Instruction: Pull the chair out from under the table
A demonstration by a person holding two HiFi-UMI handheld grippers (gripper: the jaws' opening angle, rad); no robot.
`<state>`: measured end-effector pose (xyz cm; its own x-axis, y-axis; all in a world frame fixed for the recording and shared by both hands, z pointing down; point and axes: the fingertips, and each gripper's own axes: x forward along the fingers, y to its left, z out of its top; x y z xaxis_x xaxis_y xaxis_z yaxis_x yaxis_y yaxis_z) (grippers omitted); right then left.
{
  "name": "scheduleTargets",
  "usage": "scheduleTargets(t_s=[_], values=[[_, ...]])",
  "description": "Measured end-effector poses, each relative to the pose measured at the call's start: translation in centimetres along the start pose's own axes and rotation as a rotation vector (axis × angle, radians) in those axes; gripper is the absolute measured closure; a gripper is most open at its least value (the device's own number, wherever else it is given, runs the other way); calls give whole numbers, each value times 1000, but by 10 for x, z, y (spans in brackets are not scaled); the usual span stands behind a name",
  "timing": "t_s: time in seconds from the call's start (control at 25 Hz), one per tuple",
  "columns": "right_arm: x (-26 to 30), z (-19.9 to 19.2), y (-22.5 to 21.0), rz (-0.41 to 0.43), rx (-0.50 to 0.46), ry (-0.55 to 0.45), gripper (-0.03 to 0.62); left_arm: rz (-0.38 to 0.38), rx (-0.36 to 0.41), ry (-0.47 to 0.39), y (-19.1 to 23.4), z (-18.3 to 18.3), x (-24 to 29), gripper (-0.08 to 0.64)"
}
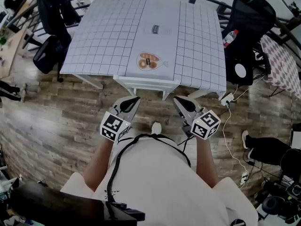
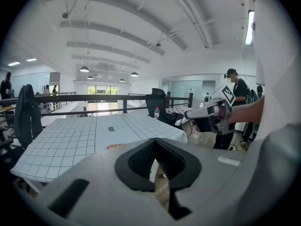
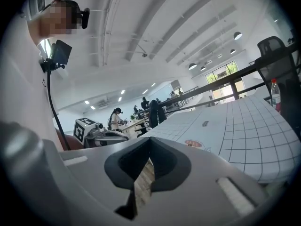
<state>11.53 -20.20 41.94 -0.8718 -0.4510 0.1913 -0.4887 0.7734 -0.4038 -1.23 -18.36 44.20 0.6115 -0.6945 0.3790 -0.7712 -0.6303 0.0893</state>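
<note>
A white chair (image 1: 146,83) is tucked under the table (image 1: 103,36), which has a grid-patterned cloth; only the chair's back rail and a leg show. In the head view both grippers hang in front of the person, just short of the chair back and not touching it. My left gripper (image 1: 133,101) is shut and empty, below the rail's left end. My right gripper (image 1: 177,101) is shut and empty too, below its right end. The left gripper view shows its own closed jaws (image 2: 157,166), the table (image 2: 84,138) and the right gripper (image 2: 211,114). The right gripper view shows closed jaws (image 3: 146,168).
Black office chairs stand at the table's left (image 1: 51,32) and right (image 1: 247,27), with a water bottle (image 1: 229,37) by the right one. A power strip and cables (image 1: 227,98) lie on the wooden floor. Another person's leg (image 1: 263,147) is at the right. A railing runs behind the table.
</note>
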Motion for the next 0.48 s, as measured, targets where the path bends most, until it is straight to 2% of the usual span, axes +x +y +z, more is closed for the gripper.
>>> scheduleTargets(t_s=[0.48], values=[[12, 0, -64, 59, -37, 96, 586, 75, -40, 44, 22, 2, 47, 554]])
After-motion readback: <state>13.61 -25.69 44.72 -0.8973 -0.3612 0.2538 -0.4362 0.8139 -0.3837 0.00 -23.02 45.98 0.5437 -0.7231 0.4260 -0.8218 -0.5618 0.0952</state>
